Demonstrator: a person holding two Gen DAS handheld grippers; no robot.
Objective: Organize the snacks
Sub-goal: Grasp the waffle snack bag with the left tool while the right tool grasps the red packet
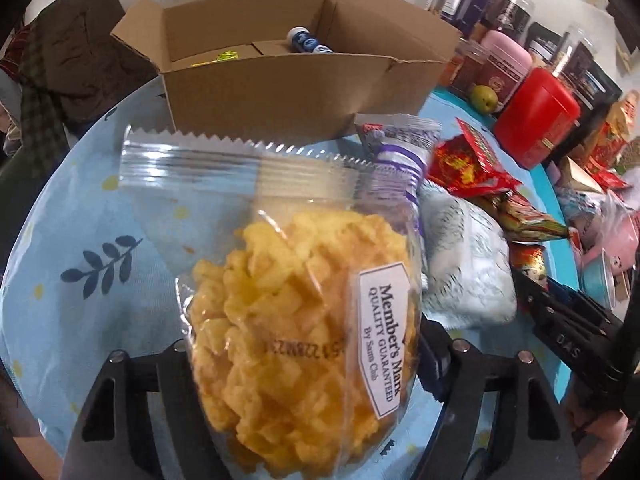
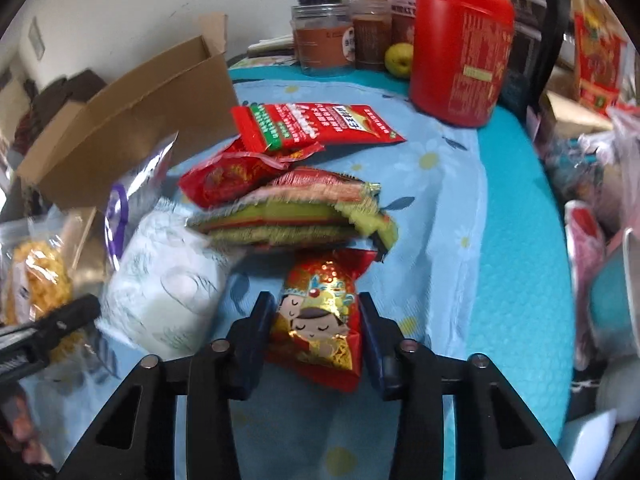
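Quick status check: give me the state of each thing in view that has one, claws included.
Cardboard box: flaps open, some items inside.
Clear bag of yellow snacks: sealed, between the left claw's fingers.
Left claw: closed on that bag.
Red and gold snack packet: sealed, lying on the blue cloth.
Right claw: closed on that packet.

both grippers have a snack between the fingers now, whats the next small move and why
Probably lift both. The left gripper pinches the chip bag, the right gripper the red packet, both low over the tablecloth; the open box sits behind.
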